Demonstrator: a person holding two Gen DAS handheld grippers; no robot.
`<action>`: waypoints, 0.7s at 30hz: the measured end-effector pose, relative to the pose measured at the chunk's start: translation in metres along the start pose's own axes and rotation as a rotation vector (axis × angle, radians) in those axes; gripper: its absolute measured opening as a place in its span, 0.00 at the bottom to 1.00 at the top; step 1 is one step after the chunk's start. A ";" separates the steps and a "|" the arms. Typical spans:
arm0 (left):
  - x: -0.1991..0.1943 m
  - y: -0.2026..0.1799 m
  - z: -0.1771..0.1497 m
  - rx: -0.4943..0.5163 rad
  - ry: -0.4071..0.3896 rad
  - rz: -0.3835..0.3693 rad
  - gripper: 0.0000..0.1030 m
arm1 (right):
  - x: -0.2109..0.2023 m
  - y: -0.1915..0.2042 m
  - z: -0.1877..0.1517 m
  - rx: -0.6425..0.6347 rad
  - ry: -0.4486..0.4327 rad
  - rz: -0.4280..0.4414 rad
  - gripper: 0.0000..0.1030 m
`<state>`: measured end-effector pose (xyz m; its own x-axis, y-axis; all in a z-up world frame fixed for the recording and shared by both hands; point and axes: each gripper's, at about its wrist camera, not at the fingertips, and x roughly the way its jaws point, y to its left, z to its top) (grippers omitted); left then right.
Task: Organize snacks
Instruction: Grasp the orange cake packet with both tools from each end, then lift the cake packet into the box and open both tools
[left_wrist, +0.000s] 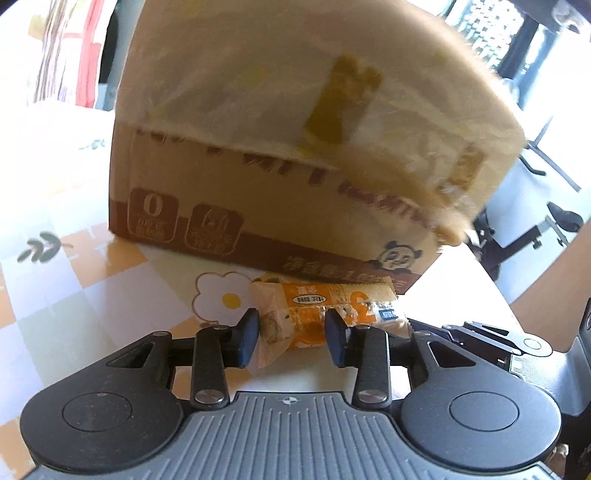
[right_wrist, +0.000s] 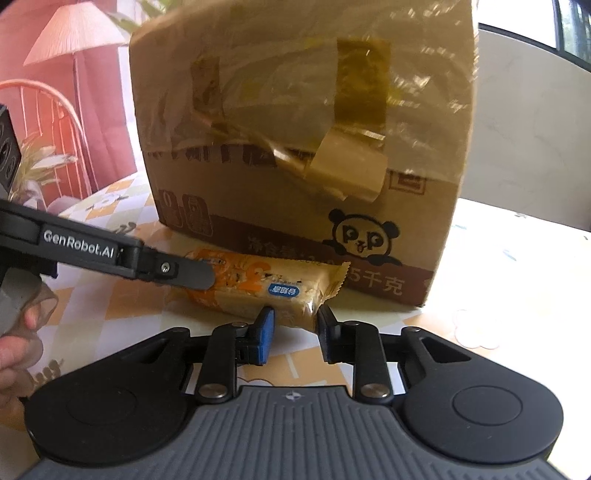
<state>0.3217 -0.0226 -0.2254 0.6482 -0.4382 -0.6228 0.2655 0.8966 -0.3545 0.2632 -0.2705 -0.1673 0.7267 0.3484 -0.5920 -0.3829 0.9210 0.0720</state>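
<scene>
Closest to me, the right hand-held gripper (right_wrist: 291, 319) is clenched on the near end of the snack packet (right_wrist: 266, 288), its blue pads pinching the crimped wrapper. The left hand-held gripper (left_wrist: 291, 325) straddles the other half of the same packet, pads at its sides; whether they press or merely bracket it I cannot tell. The packet lies flat on the patterned counter (left_wrist: 110, 295), just in front of the cardboard box (right_wrist: 295, 147) and nearly touching its base. The box stands tall behind, its face taped over. To my eye the thing to do is lift with one firm grip, let the other go slack so the wrapper does not tear, and raise the packet high enough to clear the box's top edge.
</scene>
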 end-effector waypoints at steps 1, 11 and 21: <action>-0.005 -0.002 0.001 0.008 -0.004 -0.009 0.39 | -0.007 0.000 0.000 0.010 -0.012 0.002 0.26; -0.070 -0.049 0.028 0.094 -0.141 -0.077 0.38 | -0.089 0.006 0.030 0.054 -0.158 -0.029 0.26; -0.106 -0.082 0.104 0.166 -0.258 -0.104 0.39 | -0.130 0.002 0.114 0.003 -0.301 -0.043 0.26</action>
<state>0.3054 -0.0430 -0.0584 0.7653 -0.5163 -0.3842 0.4388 0.8553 -0.2755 0.2323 -0.2941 0.0013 0.8786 0.3448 -0.3305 -0.3469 0.9363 0.0546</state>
